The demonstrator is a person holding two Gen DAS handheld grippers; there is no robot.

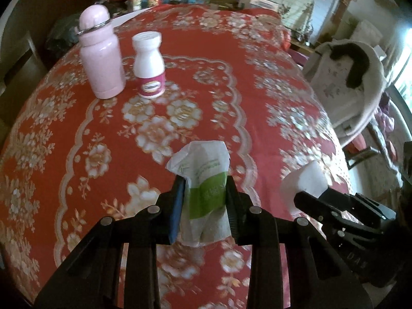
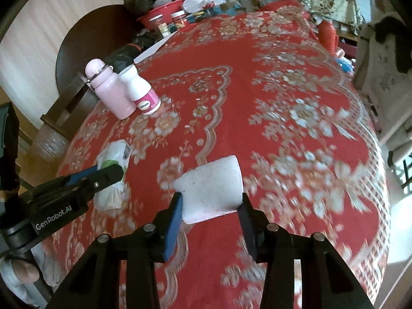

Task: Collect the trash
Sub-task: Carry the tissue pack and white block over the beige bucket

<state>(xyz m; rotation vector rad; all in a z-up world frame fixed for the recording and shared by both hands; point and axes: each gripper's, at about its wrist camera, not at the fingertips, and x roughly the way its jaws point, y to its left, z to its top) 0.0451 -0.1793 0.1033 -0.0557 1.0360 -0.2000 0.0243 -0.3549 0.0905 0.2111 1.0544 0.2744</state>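
Left tool (image 1: 204, 193) clamped on green-white wrapper (image 1: 203, 177); right tool (image 2: 209, 203) clamped on white foam block (image 2: 211, 188).

Red bench cloth (image 1: 231, 59) patterned with cream and gold flowers inside scalloped pale borders. Pale pink bottle (image 1: 100, 56) with a silver ring, toward the far left edge. White pill bottle (image 1: 149, 64) with white cap and magenta label, just beside. White wrapper (image 1: 206, 193) with a green band and green print, in the black left claw (image 1: 205, 200) with one blue pad. Plain white foam block (image 2: 211, 188), in the black right claw (image 2: 209, 213), likewise blue-padded. Red basin (image 2: 164, 13) past the far edge.
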